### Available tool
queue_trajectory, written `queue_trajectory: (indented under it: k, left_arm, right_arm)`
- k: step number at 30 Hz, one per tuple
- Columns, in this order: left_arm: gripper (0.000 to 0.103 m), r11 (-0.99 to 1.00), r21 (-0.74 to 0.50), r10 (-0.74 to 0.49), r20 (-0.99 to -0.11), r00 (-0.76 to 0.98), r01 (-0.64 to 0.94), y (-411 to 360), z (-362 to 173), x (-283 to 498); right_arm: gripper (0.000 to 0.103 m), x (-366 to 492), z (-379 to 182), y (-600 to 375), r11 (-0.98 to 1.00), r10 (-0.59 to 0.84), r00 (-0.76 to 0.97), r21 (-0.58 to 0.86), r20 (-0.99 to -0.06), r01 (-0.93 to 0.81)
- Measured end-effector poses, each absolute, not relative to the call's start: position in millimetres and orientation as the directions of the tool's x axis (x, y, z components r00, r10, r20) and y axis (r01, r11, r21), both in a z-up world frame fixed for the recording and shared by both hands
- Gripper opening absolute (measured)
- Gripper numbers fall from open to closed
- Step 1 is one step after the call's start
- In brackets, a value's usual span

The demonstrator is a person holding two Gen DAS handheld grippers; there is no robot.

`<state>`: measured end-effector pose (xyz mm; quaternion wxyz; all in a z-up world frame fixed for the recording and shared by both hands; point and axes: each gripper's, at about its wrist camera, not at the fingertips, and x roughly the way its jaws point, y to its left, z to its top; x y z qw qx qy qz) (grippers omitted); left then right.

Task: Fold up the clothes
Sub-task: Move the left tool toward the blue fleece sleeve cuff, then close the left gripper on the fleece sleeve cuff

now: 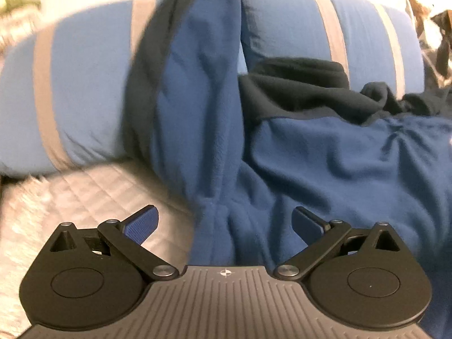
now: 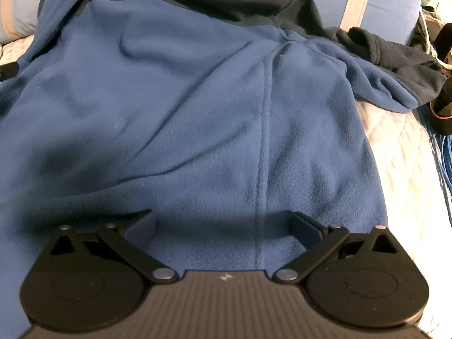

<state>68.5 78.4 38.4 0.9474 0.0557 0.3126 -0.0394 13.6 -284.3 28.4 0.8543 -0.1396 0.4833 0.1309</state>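
Now | blue fleece (image 2: 197,118) spread on quilt (image 1: 84,195), dark collar (image 1: 296,90) toward 2 striped pillows (image 1: 84,84) | left gripper (image 1: 225,223) fingers apart, empty | right gripper (image 2: 224,226) fingers apart over fleece

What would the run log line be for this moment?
task: fold clothes | left tool: open | right tool: open, over blue fleece | fleece unfolded on bed

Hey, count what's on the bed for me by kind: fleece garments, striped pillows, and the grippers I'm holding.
Blue fleece garment: 1
Striped blue pillows: 2
Grippers, both with jaws open: 2, left gripper, right gripper
Total: 5
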Motion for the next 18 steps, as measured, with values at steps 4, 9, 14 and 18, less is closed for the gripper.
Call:
queue_trajectory:
  k: [4, 9, 14, 18]
  left_arm:
    - [0.103, 0.993, 0.097, -0.002, -0.582, 0.813, 0.072, 84.0, 38.0, 77.3]
    - [0.101, 0.993, 0.068, -0.045, -0.57, 0.82, 0.102, 90.3, 33.0, 88.9]
    - [0.089, 0.983, 0.099, -0.07, -0.578, 0.813, 0.155, 83.6, 25.8, 95.8]
    - [0.079, 0.979, 0.13, -0.053, -0.585, 0.81, 0.157, 75.9, 23.0, 105.1]
  right_arm:
    - [0.103, 18.1, 26.6, -287.9, 0.928, 0.086, 0.5, -0.114, -0.862, -0.355]
    - [0.103, 16.0, 28.4, -282.8, 0.933, 0.068, 0.496, -0.121, -0.866, -0.34]
    - [0.103, 10.6, 29.9, -276.5, 0.936, 0.055, 0.51, -0.134, -0.858, -0.325]
    - [0.103, 10.8, 32.3, -268.6, 0.945, 0.038, 0.505, -0.134, -0.862, -0.299]
